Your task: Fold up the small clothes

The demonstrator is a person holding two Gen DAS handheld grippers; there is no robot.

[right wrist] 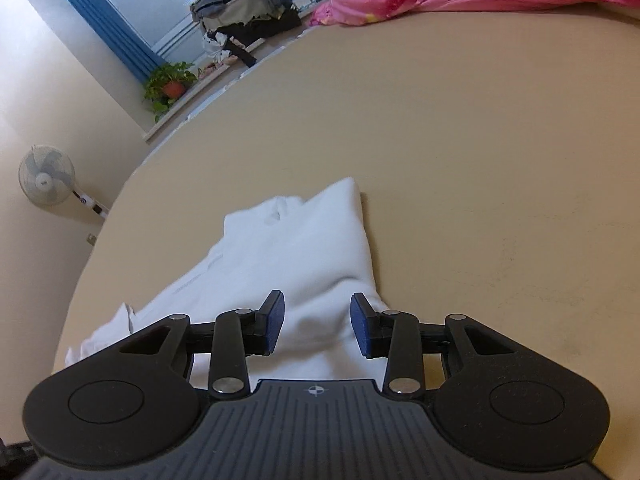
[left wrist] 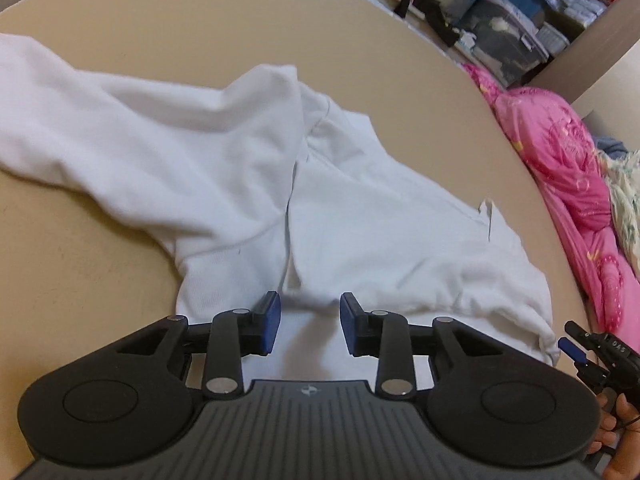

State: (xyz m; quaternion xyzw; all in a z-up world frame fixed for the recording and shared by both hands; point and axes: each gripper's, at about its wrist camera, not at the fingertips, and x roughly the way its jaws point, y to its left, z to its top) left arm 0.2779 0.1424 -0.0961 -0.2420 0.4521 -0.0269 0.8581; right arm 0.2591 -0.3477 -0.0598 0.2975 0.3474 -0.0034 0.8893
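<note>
Both claws, left (left wrist: 307, 325) and right (right wrist: 318, 326), gape over white garment (left wrist: 360, 220); only right view shows fan (right wrist: 47, 175).

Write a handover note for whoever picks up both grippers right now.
Left gripper: jaws open, nothing held, poised over the near edge of the white garment.
Right gripper: jaws open, nothing held, over the garment's other side.
The garment lies rumpled on the tan table, one sleeve spread out to the side.
Done: no neat fold visible.
Left: flatten it, fold it.
</note>
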